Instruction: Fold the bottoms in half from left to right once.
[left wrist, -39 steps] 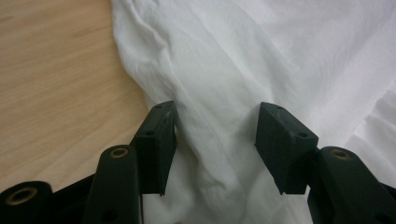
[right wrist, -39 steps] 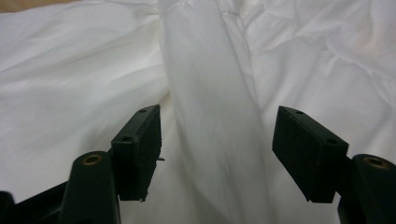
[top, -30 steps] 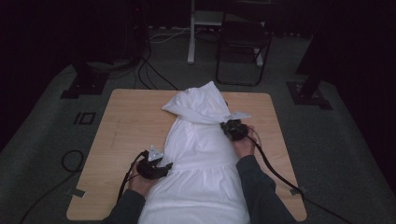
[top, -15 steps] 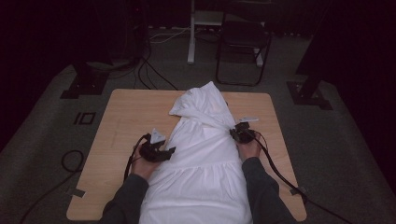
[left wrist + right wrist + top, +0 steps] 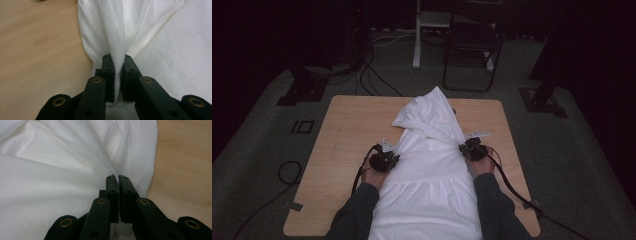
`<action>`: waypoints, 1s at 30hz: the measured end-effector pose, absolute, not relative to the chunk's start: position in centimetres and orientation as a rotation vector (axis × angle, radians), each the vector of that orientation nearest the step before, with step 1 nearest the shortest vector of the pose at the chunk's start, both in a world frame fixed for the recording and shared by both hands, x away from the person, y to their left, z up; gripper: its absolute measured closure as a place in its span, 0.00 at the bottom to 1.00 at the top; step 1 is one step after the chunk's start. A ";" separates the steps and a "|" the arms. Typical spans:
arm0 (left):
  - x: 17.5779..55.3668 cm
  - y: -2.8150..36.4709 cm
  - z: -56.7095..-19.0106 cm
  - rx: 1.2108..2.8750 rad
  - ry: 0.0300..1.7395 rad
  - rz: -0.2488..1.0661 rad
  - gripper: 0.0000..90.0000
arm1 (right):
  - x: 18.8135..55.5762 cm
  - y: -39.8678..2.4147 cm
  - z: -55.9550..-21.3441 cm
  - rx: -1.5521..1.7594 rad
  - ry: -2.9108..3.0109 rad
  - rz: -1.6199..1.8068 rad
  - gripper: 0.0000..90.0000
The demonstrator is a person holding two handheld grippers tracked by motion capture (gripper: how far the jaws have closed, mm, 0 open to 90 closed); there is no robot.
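A white garment (image 5: 432, 165) lies lengthwise down the middle of the wooden table (image 5: 347, 130), with a bunched fold at its far end. At the cloth's left edge my left gripper (image 5: 388, 159) has just been closing, and its jaws now pinch a ridge of the white garment (image 5: 117, 37) between the pads. My left gripper (image 5: 117, 61) shows that fabric running up from the jaws. On the cloth's right edge my right gripper (image 5: 473, 149) is shut on a fold of the white garment (image 5: 75, 170). The jaws of my right gripper (image 5: 118, 180) stand nearly touching, with thin cloth between them.
Black cables (image 5: 512, 190) trail from both grippers over the table's near edge. Bare wood (image 5: 37, 50) lies left of the cloth and bare wood (image 5: 185, 165) right of it. A dark chair (image 5: 472, 40) and stand bases stand on the floor beyond the table.
My left gripper moved away from me along the cloth's left edge and closed on it. My right gripper drew back toward me and lower along the right edge, still shut on the cloth.
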State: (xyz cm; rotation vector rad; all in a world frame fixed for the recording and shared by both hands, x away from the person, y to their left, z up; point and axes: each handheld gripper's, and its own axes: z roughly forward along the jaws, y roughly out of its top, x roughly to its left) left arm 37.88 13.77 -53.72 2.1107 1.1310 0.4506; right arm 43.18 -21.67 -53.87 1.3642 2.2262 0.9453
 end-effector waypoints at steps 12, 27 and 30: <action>31.7 14.6 -53.9 2.132 1.071 0.452 0.90 | 34.7 -22.4 -53.5 1.256 2.391 0.963 0.95; 32.0 14.5 -54.0 2.120 1.073 0.453 0.87 | 40.4 -14.0 -50.5 0.898 2.447 1.010 0.51; 31.9 14.4 -54.0 2.123 1.070 0.455 0.87 | 41.4 -15.3 -49.7 0.982 2.344 1.073 0.93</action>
